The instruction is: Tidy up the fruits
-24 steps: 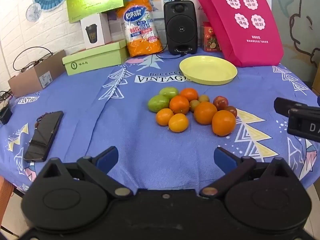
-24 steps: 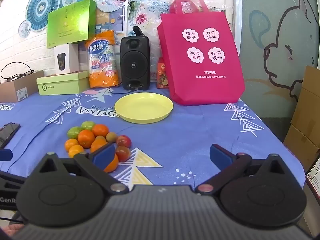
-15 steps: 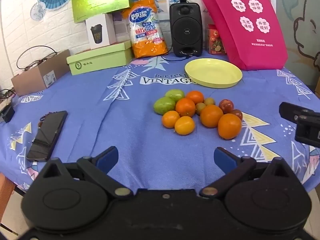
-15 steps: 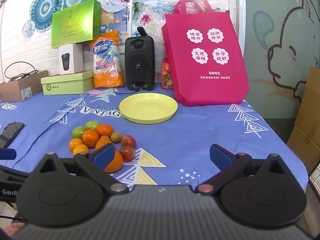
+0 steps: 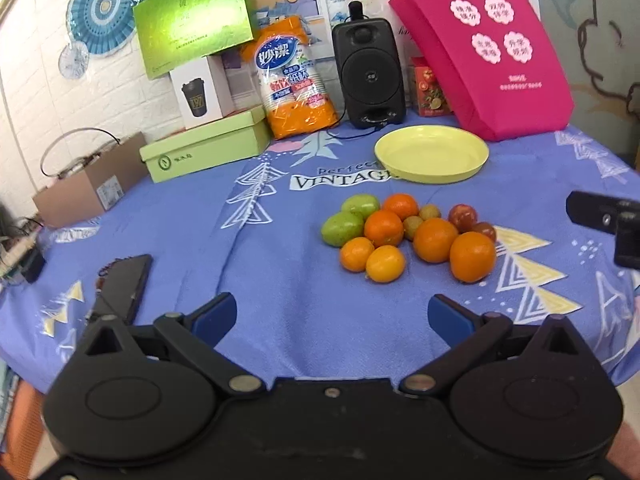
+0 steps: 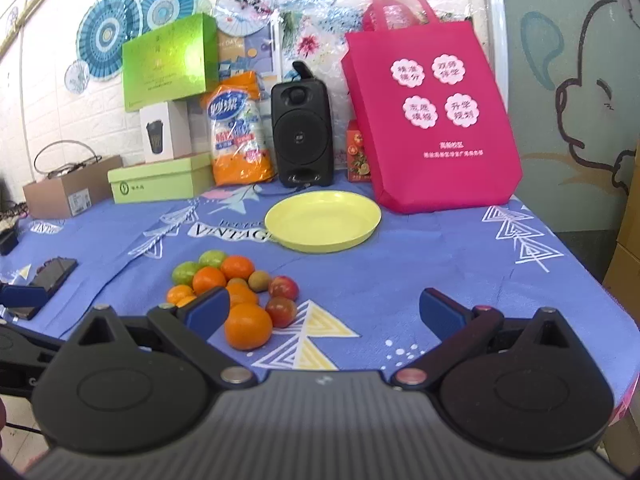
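A pile of fruit (image 5: 412, 232) lies on the blue tablecloth: several oranges, two green fruits, small brownish ones and two red ones. It also shows in the right wrist view (image 6: 236, 288). An empty yellow plate (image 5: 432, 154) (image 6: 323, 221) sits behind the pile. My left gripper (image 5: 332, 316) is open and empty, a little in front of the pile. My right gripper (image 6: 324, 310) is open and empty, to the right of the pile, with its left finger in front of some oranges.
A black phone (image 5: 122, 288) lies at the left. Along the back stand a pink bag (image 5: 488, 48), a black speaker (image 5: 370, 74), an orange packet (image 5: 296, 80), green boxes (image 5: 208, 148) and a cardboard box (image 5: 88, 182). The right gripper's finger (image 5: 604, 216) shows at the right edge.
Both grippers have moved slightly, so the table appears shifted and a little farther off. Both stay open. No fruit has moved.
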`<state>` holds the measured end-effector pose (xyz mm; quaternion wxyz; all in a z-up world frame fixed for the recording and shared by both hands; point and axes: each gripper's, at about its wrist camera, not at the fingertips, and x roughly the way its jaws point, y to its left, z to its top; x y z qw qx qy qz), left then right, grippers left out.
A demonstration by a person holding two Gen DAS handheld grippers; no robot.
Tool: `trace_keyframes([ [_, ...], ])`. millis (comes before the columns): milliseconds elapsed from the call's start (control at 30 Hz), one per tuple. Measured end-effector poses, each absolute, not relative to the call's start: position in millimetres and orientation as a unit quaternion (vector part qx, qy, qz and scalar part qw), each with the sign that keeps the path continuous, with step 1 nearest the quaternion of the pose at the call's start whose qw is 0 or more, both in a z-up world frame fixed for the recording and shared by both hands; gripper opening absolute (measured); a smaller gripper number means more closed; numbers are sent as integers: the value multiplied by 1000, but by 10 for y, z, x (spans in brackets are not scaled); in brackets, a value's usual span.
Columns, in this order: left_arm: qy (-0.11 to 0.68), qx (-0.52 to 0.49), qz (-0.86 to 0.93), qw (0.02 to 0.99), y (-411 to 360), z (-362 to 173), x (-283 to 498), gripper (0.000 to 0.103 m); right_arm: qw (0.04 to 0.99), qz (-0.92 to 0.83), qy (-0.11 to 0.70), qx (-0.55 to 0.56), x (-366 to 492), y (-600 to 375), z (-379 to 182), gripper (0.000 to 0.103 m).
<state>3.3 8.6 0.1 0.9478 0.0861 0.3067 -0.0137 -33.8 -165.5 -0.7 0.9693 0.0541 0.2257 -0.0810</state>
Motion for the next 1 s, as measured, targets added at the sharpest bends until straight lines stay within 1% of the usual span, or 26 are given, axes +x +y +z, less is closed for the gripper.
trace_keyframes([
  [200, 307, 59, -20, 950, 186, 57, 53, 103, 972, -82, 214, 48, -382, -1689, -10, 103],
  [300, 280, 70, -1, 958, 173, 57, 22, 103, 976, -84, 198, 44, -406, -1681, 5, 103],
  [400, 276, 67, -4, 959, 188, 64, 21, 103, 977, -85, 192, 40, -417, -1669, 10, 103],
  [567, 229, 58, 14, 972, 215, 122, -53, 103, 982, -56, 180, 27, -406, -1645, 37, 103],
  [700, 229, 59, 2, 972, 224, 157, -53, 103, 983, -35, 176, 27, -402, -1616, 8, 103],
  [800, 236, 58, -1, 970, 225, 136, -42, 103, 988, -17, 152, 32, -447, -1586, -13, 103],
  [833, 240, 54, -3, 969, 243, 128, -24, 103, 987, -20, 156, 33, -446, -1579, -16, 103],
  [900, 245, 48, -4, 968, 260, 142, -3, 103, 981, -39, 191, 23, -374, -1562, -30, 103],
  [1000, 228, 44, 2, 973, 280, 174, -28, 103, 970, -51, 235, 15, -285, -1546, -63, 103],
])
